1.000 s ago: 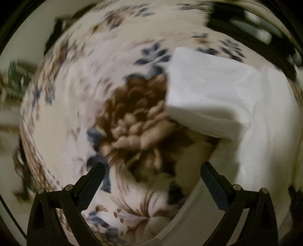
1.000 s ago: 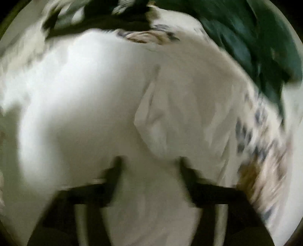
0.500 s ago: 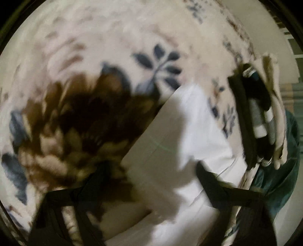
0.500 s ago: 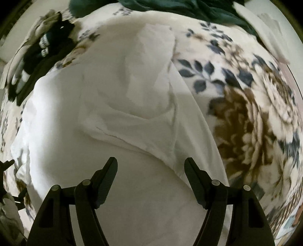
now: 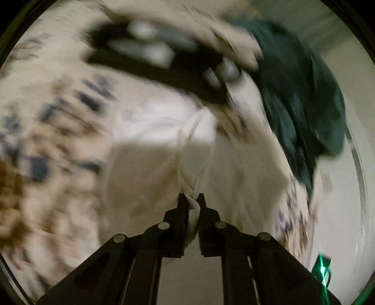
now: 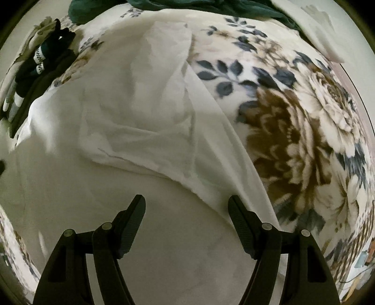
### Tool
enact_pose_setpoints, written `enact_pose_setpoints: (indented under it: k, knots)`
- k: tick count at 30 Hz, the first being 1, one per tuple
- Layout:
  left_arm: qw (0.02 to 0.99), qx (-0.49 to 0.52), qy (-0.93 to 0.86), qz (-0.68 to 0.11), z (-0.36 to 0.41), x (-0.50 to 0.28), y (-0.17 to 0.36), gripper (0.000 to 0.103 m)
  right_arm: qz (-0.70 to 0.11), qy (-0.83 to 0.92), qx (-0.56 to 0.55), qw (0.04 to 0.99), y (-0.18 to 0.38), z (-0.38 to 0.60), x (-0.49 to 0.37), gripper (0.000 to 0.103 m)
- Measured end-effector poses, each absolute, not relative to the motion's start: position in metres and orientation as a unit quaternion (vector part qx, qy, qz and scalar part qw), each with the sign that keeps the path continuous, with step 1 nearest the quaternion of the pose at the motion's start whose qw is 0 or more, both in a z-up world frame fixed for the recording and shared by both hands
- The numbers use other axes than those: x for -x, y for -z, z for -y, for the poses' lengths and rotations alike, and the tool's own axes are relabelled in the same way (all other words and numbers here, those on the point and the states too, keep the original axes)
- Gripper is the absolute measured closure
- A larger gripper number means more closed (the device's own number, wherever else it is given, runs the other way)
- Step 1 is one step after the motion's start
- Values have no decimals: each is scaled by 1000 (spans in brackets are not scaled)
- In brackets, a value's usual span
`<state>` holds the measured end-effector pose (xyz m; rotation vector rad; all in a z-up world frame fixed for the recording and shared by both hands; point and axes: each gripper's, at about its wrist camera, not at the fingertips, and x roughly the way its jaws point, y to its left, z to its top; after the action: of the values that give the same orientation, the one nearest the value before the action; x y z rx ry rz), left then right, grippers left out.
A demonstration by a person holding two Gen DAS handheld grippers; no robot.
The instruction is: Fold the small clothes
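A white garment [image 6: 131, 122] lies spread on a floral blanket [image 6: 293, 131], with one part folded over its middle. My right gripper [image 6: 187, 206] is open and empty, just above the garment's near part. In the left wrist view my left gripper [image 5: 192, 199] is shut on a bunched edge of the white garment [image 5: 150, 159], which stretches away from the jaws. That view is blurred by motion.
A pile of black, white and cream clothes [image 6: 39, 63] lies at the far left of the blanket, also in the left wrist view [image 5: 164, 54]. A dark green garment [image 6: 187, 5] lies at the far edge, also seen from the left [image 5: 304, 98].
My left gripper was open over the blanket; it has swung to the garment's edge and shut on it. My right gripper has stayed open over the garment and settled.
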<state>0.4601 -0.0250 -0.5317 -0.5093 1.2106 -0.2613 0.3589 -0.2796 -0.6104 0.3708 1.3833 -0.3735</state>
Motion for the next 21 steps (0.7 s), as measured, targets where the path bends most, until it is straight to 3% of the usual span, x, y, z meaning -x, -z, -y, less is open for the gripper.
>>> enact_pose_setpoints:
  k: [2, 3, 4, 6, 14, 21]
  knots:
    - [774, 210, 136, -582, 40, -460, 538, 90, -630, 168, -170, 739, 606, 283, -354, 28]
    - [781, 183, 128, -583, 43, -458, 537, 73, -629, 165, -170, 740, 602, 284, -352, 28]
    - [789, 168, 123, -579, 41, -456, 534, 43, -628, 160, -170, 742, 598, 285, -350, 28]
    - [802, 143, 105, -570, 30, -454, 528, 0, -629, 154, -162, 745, 592, 287, -351, 28]
    - [794, 65, 12, -604, 5, -476, 563, 0, -637, 145, -136, 745, 580, 278, -364, 28]
    - [761, -55, 106, -638, 75, -437, 581, 0, -643, 146, -129, 741, 561, 281, -365, 28]
